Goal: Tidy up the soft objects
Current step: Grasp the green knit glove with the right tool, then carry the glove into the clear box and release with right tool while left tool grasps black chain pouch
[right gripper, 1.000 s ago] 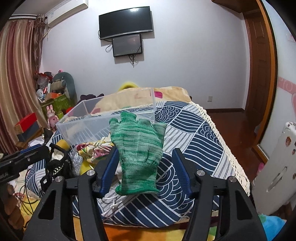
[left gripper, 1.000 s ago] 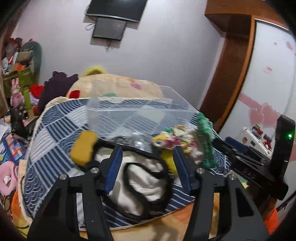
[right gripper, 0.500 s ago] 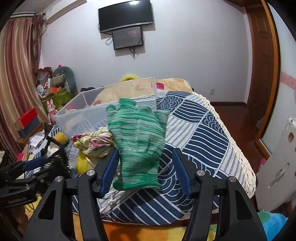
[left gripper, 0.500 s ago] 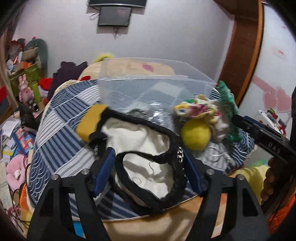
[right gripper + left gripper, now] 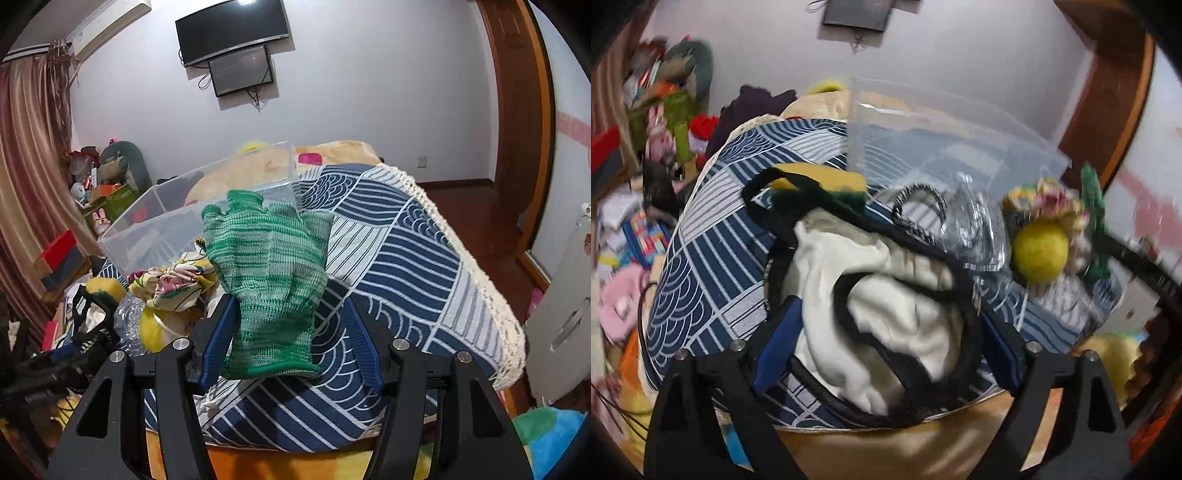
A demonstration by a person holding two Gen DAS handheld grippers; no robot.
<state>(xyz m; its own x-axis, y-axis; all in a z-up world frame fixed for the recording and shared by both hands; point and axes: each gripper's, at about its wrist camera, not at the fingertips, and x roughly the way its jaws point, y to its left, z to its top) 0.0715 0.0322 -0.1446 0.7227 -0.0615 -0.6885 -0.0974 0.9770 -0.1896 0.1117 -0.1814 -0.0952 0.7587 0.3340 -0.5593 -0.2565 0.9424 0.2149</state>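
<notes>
No soft item lies in the clear bin (image 5: 207, 218) yet, as far as its transparent walls show; judged from this, the sorting is at an early stage.

Right claw (image 5: 288, 343): jaws spread, with the green glove (image 5: 271, 280) standing upright between the blue pads. Whether a pad touches the glove cannot be told; the jaws do not pinch it.

Left claw (image 5: 886, 350): jaws spread to either side of the white cloth bag (image 5: 882, 306) with black straps, which lies on the blue patterned bedspread (image 5: 713, 258). The view is motion-blurred, so contact cannot be told.

Items waiting on the bed, all just before the bin: a yellow-green sponge (image 5: 827, 182) touching the bag's strap, a crumpled plastic wrap (image 5: 975, 236), a yellow ball (image 5: 1039, 253), and a floral cloth (image 5: 173, 280) resting against the ball.

Remaining, by estimate: close on the bag and the glove, carry each over the bin's near wall, release, then repeat for the sponge, ball and cloth. The bin stands close behind the pile, so each transfer looks short.
</notes>
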